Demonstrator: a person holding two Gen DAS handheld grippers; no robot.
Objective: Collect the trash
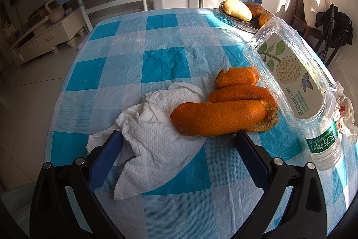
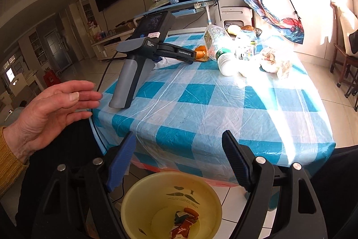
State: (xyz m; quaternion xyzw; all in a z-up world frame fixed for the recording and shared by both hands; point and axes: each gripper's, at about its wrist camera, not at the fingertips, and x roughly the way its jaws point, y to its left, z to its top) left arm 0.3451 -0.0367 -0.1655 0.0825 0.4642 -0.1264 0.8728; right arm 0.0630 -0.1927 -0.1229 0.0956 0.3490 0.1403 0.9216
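The left gripper (image 1: 176, 149) lies set down on the worktop (image 2: 201, 109), its jaws spread wide with nothing between the pads. Its tips rest at the near edge of a crumpled white paper towel (image 1: 154, 138). Just beyond the towel lie three pieces of orange peel (image 1: 226, 113), touching one another. Right of the peel, an empty clear plastic bottle (image 1: 295, 82) with a green-and-white label lies on its side, leaning against the peel's end. Past the bottle's cap end sits a crumpled wrapper (image 1: 345, 113). At the worktop's far edge, behind the bottle, a dish (image 1: 237, 21) holds fruit.

The right gripper (image 2: 179, 160) hangs off the worktop's near edge, above a yellow bin (image 2: 143, 198) on the floor, its jaws wide apart and holding nothing. Scraps of trash (image 2: 183, 221) lie at the bin's bottom. A bare hand (image 2: 51, 109) with a mustard sleeve hovers open to the left of the worktop, apart from the left gripper's handle.
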